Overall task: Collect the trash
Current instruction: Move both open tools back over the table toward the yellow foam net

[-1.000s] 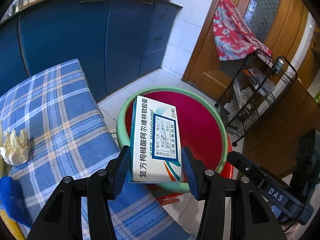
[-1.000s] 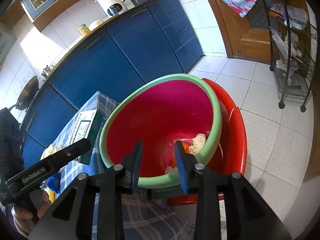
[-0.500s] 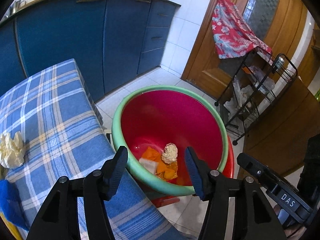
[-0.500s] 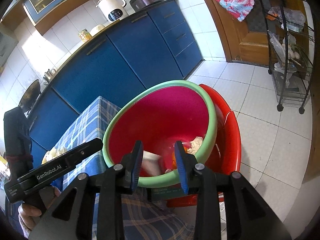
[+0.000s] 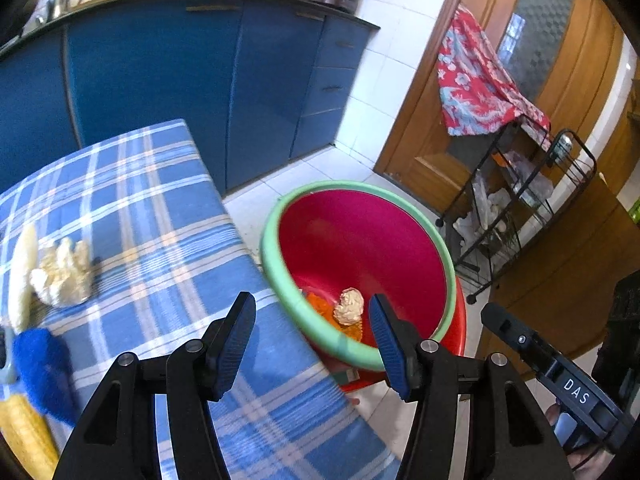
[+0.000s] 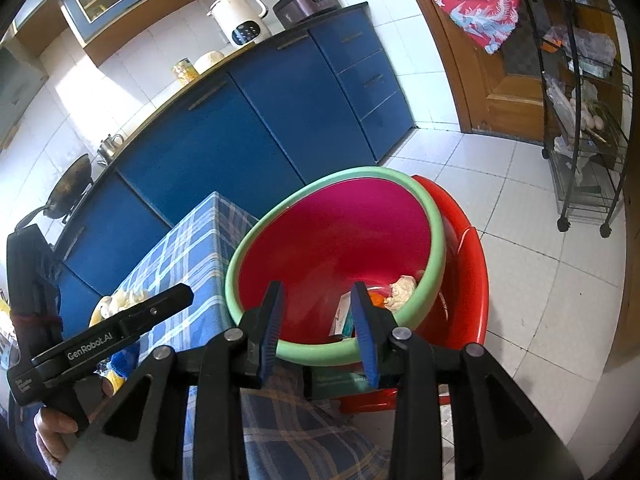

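A red basin with a green rim [image 5: 276, 276] [image 6: 436, 216] stands beside the blue plaid table [image 5: 160, 208] [image 6: 188, 248]. Inside lie a crumpled paper wad [image 5: 349, 306] [image 6: 402, 292], orange trash [image 5: 320, 304] and the white medicine box [image 6: 342, 314]. My left gripper [image 5: 312, 332] is open and empty above the table's edge, at the basin's near rim. My right gripper [image 6: 318, 320] is open and empty over the basin's near rim. A crumpled tissue [image 5: 62, 270] [image 6: 128, 300] and a corn cob [image 5: 22, 268] lie on the table at the left.
A blue sponge [image 5: 44, 372] and a yellow cob [image 5: 24, 436] lie at the table's near left. Blue cabinets [image 5: 200, 72] stand behind. A black wire rack [image 5: 520, 208] [image 6: 580, 120] stands by the wooden door [image 5: 480, 80]. The basin sits on a red stool [image 6: 468, 280].
My left gripper opened and let go of the medicine box, which dropped into the basin. The left gripper has since drawn back and to the left over the table's edge.
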`<action>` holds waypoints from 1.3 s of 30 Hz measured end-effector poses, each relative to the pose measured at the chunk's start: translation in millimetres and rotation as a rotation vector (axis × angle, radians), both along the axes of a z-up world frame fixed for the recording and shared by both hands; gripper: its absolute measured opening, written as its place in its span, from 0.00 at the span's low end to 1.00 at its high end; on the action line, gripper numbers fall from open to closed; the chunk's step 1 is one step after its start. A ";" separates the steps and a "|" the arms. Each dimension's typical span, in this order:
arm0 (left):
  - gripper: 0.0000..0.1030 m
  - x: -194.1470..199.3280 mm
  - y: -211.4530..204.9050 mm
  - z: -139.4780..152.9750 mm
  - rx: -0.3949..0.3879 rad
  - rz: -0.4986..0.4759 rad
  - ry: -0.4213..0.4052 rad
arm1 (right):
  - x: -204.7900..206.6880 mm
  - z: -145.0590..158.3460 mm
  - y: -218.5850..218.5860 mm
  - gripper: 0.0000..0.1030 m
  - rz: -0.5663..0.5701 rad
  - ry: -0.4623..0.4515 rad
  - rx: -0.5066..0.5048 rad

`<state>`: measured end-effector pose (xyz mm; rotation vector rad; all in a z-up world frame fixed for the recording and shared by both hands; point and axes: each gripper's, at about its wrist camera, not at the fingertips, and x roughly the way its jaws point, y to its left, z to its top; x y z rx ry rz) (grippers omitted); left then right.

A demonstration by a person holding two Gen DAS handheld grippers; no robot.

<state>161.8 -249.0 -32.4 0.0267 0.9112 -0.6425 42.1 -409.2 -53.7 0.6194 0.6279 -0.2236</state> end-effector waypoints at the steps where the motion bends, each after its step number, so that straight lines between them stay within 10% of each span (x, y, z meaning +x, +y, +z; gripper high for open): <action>1: 0.59 -1.6 3.8 1.6 0.000 0.010 -0.003 | -0.2 1.4 1.3 0.37 0.002 -0.002 -0.001; 39: 0.59 -38.5 224.1 3.1 0.073 0.481 -0.025 | 13.2 44.0 123.8 0.39 0.251 -0.042 -0.081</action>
